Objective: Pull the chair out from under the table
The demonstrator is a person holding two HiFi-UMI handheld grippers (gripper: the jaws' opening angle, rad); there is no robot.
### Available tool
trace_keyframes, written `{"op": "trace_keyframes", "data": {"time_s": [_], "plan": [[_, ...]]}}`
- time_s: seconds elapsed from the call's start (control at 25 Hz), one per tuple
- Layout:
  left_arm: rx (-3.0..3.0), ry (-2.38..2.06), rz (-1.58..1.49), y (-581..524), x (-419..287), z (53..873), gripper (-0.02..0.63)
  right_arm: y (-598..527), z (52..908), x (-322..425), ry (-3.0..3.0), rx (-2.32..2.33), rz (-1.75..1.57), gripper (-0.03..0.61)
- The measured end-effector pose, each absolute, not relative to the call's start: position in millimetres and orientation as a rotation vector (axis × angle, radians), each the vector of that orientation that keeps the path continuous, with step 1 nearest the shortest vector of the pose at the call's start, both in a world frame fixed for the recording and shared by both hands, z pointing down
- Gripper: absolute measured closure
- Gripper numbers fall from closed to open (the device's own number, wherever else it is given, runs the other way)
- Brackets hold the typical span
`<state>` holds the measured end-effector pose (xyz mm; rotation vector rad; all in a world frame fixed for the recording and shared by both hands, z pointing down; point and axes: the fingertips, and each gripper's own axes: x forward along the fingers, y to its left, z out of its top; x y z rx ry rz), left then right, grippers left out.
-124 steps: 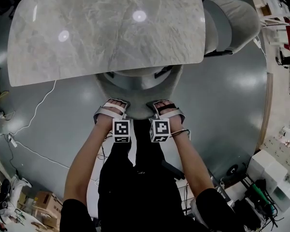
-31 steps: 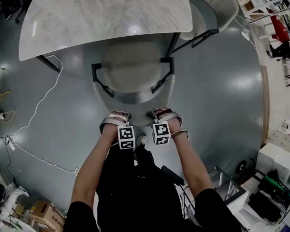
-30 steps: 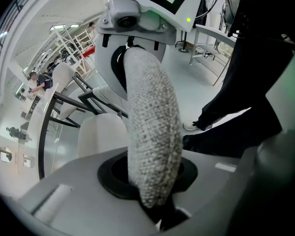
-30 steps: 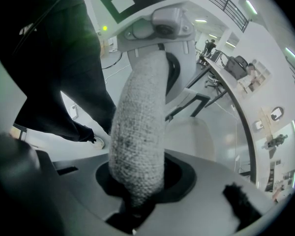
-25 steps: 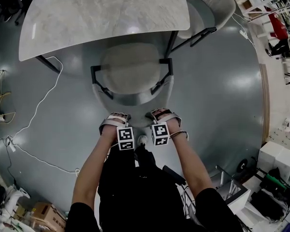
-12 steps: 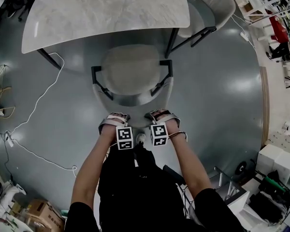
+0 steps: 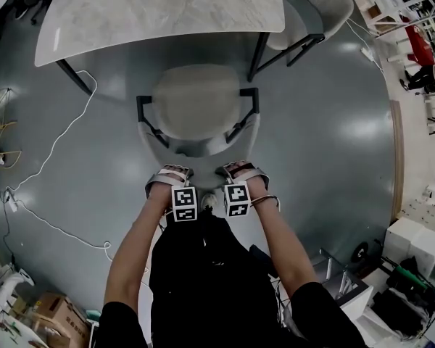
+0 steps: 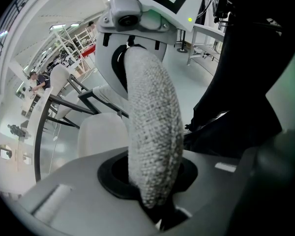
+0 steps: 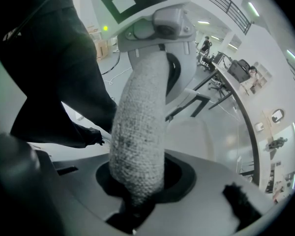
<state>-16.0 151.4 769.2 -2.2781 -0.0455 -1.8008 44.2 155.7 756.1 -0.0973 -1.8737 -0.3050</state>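
Note:
The grey upholstered chair [image 7: 197, 104] stands in front of the marble table [image 7: 167, 6], its seat out from under the tabletop. The chair's curved backrest [image 7: 199, 149] faces me. My left gripper [image 7: 171, 175] is shut on the backrest's top rim at the left, and my right gripper [image 7: 240, 171] is shut on the same rim at the right. In the left gripper view the woven backrest rim [image 8: 152, 132] runs between the jaws of the left gripper [image 8: 150, 183]. The right gripper view shows the backrest rim [image 9: 140, 132] clamped by the right gripper [image 9: 136, 183].
A second chair [image 7: 319, 9] sits at the table's right end. White cables [image 7: 58, 151] trail over the grey floor at the left. Boxes [image 7: 47, 314] lie at the bottom left; shelves and equipment [image 7: 420, 230] line the right side. My legs stand right behind the chair.
The chair has slid back from the table with both grippers on its backrest. Five seconds ago the seat was under the tabletop; now it is fully out.

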Motion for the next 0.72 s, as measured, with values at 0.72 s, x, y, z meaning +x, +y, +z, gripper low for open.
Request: {"op": "trace_keyframes", "data": {"time_s": [0.72], "plan": [[-2.287, -0.043, -1.823, 204.9, -14.9, 768.4, 0.534, 206.0, 752.4, 45.5, -1.878, -0.107, -0.327, 0.488]]}}
